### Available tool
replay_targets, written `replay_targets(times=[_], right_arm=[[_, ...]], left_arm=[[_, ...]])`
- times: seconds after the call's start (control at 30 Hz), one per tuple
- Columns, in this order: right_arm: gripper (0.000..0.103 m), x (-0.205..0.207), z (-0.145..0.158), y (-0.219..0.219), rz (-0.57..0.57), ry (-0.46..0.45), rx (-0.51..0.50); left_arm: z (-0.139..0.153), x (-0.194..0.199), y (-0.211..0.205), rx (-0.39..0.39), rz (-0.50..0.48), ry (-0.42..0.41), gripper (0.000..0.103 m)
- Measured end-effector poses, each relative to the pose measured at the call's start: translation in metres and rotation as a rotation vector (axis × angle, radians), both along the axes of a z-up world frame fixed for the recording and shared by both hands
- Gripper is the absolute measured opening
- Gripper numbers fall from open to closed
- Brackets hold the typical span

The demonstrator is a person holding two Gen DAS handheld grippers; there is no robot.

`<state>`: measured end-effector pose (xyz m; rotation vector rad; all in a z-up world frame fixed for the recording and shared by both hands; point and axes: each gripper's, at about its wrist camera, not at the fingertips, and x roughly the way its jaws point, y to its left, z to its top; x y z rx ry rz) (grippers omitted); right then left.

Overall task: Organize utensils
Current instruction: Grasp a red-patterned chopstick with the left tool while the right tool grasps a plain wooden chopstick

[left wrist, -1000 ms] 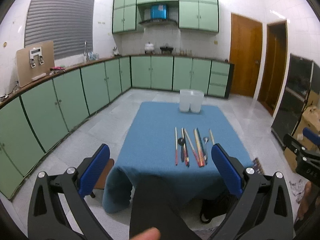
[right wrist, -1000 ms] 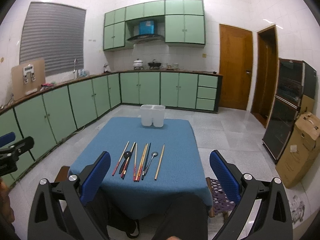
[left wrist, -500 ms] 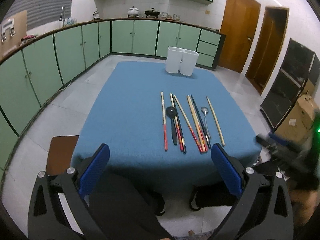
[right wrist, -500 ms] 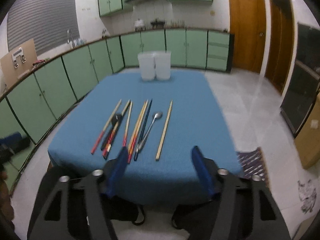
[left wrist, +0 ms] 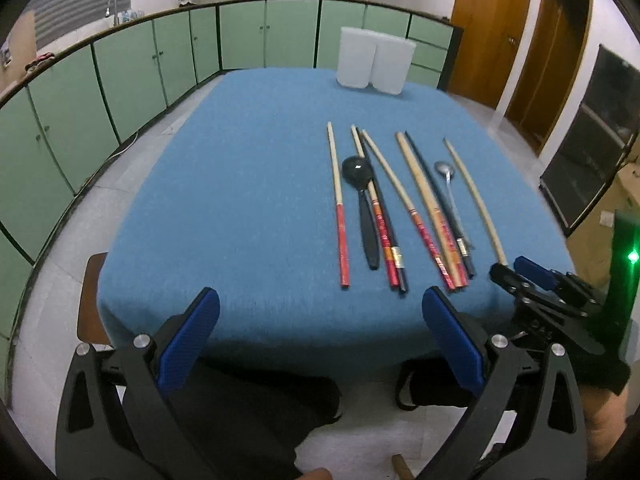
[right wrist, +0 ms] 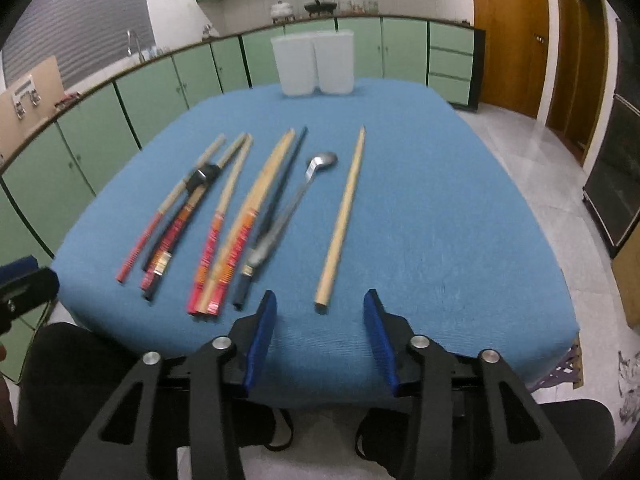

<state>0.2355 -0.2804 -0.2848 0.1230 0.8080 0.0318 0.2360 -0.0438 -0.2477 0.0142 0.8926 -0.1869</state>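
Observation:
Several chopsticks lie side by side on the blue tablecloth (left wrist: 240,184), with a black spoon (left wrist: 362,196) and a metal spoon (left wrist: 446,172) among them. A plain wooden chopstick (right wrist: 342,216) lies rightmost, apart from the others. Two white containers (left wrist: 374,64) stand at the table's far edge, also in the right wrist view (right wrist: 314,64). My left gripper (left wrist: 320,344) is open and empty at the near table edge. My right gripper (right wrist: 318,336) is partly open and empty, just short of the plain chopstick's near end; it also shows in the left wrist view (left wrist: 532,280).
Green cabinets (left wrist: 120,68) run along the left and back walls. Wooden doors (left wrist: 496,28) are at the back right. A brown stool (left wrist: 90,300) stands under the table's near left corner. A cardboard box (left wrist: 624,216) stands on the right.
Both grippers have moved down and forward toward the table. The right gripper's jaws have narrowed and now sit close to the plain chopstick's near end.

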Motion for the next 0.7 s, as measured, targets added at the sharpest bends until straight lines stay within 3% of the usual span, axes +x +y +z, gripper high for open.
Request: replay_targets(times=[0.07,0.1,0.2,0.23,0.47,0.57,0.67,0.7], right_arm=[[0.035,0.003,0.0,-0.005,0.003,-0.005,-0.007],[0.033,0.004,0.0,-0.008,0.0,-0.005,-0.007],[0.028,0.009,0.0,-0.017,-0.005,-0.003,0.0],[0.028,0.011,0.001,-0.019,0.001,-0.001,0.005],[0.029,0.011,-0.003,-0.017,0.021,-0.026,-0.028],[0.025,0.01,-0.003,-0.016,0.026,-0.037,-0.033],[0.017,0.009,-0.003,-0.017,0.022,-0.035,-0.02],[0.015,0.009,-0.002,-0.018,0.021,-0.034,-0.011]], left_arm=[[-0.008,0.009,-0.004,0.025,-0.009,0.004,0.096],[-0.014,0.015,-0.006,0.03,-0.018,0.017,0.091],[-0.033,0.029,-0.012,0.025,-0.046,0.067,0.061],[-0.038,0.033,-0.013,0.02,-0.05,0.084,0.058],[-0.042,0.032,-0.021,0.063,-0.032,-0.007,0.059],[-0.043,0.028,-0.025,0.069,-0.033,-0.042,0.053],[-0.04,0.025,-0.024,0.053,-0.044,-0.051,0.03],[-0.04,0.024,-0.023,0.046,-0.044,-0.05,0.017]])
